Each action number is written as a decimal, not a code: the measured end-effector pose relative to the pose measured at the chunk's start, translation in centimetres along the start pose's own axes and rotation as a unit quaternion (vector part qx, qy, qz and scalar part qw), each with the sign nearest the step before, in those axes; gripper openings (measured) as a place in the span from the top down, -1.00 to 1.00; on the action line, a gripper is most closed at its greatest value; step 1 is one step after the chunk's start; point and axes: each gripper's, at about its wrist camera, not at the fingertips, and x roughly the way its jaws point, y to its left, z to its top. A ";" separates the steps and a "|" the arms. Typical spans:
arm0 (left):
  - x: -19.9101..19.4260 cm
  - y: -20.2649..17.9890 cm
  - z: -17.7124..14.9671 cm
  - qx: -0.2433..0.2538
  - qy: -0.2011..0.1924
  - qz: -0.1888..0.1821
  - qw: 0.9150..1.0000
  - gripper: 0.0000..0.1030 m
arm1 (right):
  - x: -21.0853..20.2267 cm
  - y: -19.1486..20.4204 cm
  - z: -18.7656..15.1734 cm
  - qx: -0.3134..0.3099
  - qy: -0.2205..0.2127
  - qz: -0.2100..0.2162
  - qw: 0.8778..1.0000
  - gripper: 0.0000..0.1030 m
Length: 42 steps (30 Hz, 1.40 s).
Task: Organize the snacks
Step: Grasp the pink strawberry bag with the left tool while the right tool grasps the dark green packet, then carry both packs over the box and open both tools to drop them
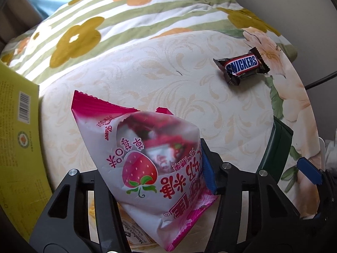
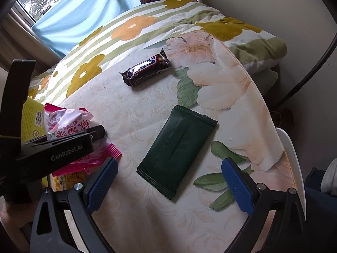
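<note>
- The left gripper has its fingers closed on the pink strawberry bag; a blue pad presses the bag's right side, while the other pad is hidden behind the film, so how even the squeeze is I can only guess.
- No earlier view is at hand; the bag sits puffed between the fingers, its crimped top edge pointing up and away to the left in the left wrist view, its long axis running from the gripper toward that edge.
- The bag looks light, soft and air-filled, with slick film. A hold on the body may slip or crush the wrapped sweets inside; the flat crimped seam would be the surer place.
- The right gripper hangs with fingers spread wide and nothing between them, above the dark green packet.
- That packet lies flat on the bench, long axis slanting from near-left to far-right. It looks thin, fairly stiff and smooth; pinching across its narrow width near the middle seems best.
- The Snickers bar lies farther off, well apart from the packet, small, firm and easy to pinch across its sides.
- A yellow box stands at the bench's left edge, just beside the bag.
</note>
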 end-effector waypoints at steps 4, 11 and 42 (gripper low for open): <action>-0.4 0.2 0.3 0.004 0.002 -0.015 1.000 0.21 | 0.4 -0.1 0.1 0.004 -0.003 -0.009 1.000 -0.79; -1.7 0.6 1.0 0.010 -0.013 -0.028 0.999 0.23 | 1.0 0.5 0.2 -0.002 -0.012 -0.034 0.999 -0.55; -9.9 2.2 1.5 -0.035 -0.089 -0.028 0.995 0.23 | -6.2 3.9 3.9 -0.112 -0.107 0.037 0.987 0.14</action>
